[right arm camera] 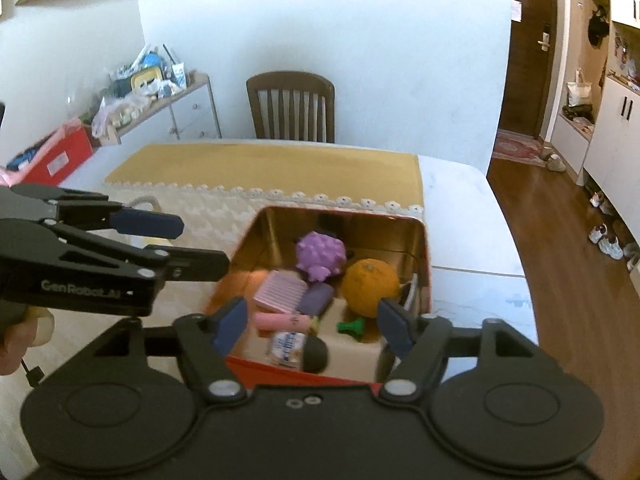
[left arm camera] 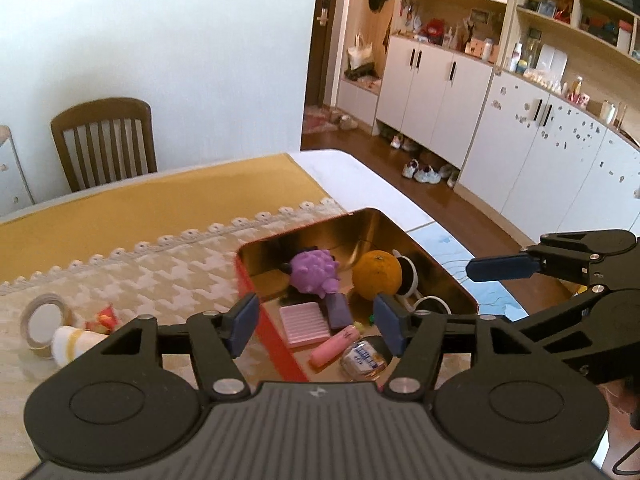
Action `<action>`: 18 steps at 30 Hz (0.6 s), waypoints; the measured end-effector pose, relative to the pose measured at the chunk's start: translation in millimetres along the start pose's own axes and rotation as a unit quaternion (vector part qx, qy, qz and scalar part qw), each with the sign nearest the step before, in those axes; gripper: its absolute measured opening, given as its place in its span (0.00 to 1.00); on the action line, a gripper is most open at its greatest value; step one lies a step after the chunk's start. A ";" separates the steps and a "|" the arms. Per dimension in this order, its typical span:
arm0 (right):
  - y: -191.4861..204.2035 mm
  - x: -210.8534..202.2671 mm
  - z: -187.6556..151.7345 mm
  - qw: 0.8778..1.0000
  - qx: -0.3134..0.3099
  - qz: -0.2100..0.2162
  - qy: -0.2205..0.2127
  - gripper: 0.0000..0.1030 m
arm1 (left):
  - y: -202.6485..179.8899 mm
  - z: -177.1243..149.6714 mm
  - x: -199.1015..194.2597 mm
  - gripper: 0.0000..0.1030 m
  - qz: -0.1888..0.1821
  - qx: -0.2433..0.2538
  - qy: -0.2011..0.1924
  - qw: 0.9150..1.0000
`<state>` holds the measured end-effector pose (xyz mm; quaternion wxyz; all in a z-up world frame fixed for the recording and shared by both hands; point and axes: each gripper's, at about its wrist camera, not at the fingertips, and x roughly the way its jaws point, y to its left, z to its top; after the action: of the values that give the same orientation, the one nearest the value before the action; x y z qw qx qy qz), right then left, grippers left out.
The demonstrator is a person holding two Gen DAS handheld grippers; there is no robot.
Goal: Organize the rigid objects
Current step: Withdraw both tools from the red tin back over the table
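1. Gold-lined red tin (left arm camera: 436, 256), the landmark, stands open on the worktop (right arm camera: 472, 184); inside lie a purple spiky toy (left arm camera: 314, 272), an orange (left arm camera: 377, 274), a pink ridged block (left arm camera: 304, 323), a pink tube (left arm camera: 334, 346), a wrapped packet (left arm camera: 362, 360) and a green piece (right arm camera: 352, 326).
2. Left tool (left arm camera: 316, 326) hovers over the tin's near-left wall, jaws about half open, empty.
3. Right tool (right arm camera: 316, 322) hovers over the tin's near wall, jaws wide, empty.
4. Left of the tin, a tape roll (left arm camera: 44, 322) and a white tube (left arm camera: 76, 344) lie loose; judged next to collect.
5. Technique: lift clear of the rim, then close across the tube's narrow body.
6. Unclear: a dark object (right arm camera: 316, 354) in the tin, a white ringed item behind the orange, and a red-yellow scrap beside the tape.
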<state>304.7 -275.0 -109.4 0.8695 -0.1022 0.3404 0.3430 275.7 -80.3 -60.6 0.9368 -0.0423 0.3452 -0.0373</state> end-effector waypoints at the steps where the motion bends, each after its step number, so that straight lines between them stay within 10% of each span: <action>1: 4.8 -1.3 0.2 1.000 0.003 -0.001 -0.002 0.73 | 3.8 -1.3 -4.9 0.61 -0.001 0.000 -0.002 1.000; 18: 97.6 1.0 4.0 1.000 -0.007 -0.004 -0.024 0.88 | 90.6 -40.9 -67.0 0.77 0.017 -0.002 -0.036 0.999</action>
<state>242.2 -200.3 -101.6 0.8780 -0.1011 0.3168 0.3444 202.0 14.2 -58.0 0.9492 -0.0395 0.3116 -0.0190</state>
